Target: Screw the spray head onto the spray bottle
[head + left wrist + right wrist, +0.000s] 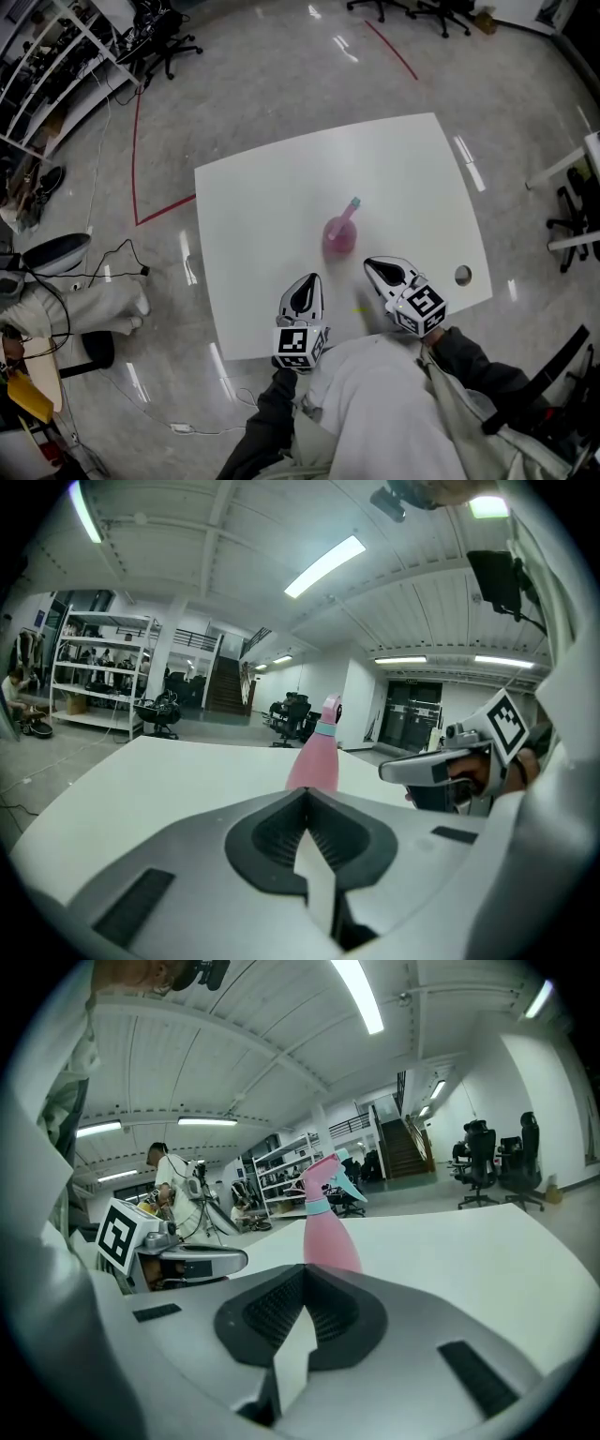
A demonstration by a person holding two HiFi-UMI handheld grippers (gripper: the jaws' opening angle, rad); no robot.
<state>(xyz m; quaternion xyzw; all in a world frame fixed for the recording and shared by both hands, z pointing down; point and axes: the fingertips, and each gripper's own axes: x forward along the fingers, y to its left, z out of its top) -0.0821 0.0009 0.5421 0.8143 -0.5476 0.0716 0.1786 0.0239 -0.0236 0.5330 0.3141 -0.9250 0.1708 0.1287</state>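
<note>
Left gripper (305, 286): jaws fully closed with nothing between them. You hold it over the near edge of the table (253, 187), pointing toward the bottle.

Bottle (338, 236): pink, upright mid-table, ahead of both grippers and apart from them. The spray head (325, 1177) sits on its neck above a teal collar.

Right gripper (377, 269): jaws likewise shut tight and empty. It sits just right of the left one and is aimed at the bottle too.

Judgement: the head lies where the task wants it, but no view shows whether the thread is tight. The scene fits a head only set on and awaiting its turns, or one already screwed home. Either way, you must open the jaws before you can grip anything.
</note>
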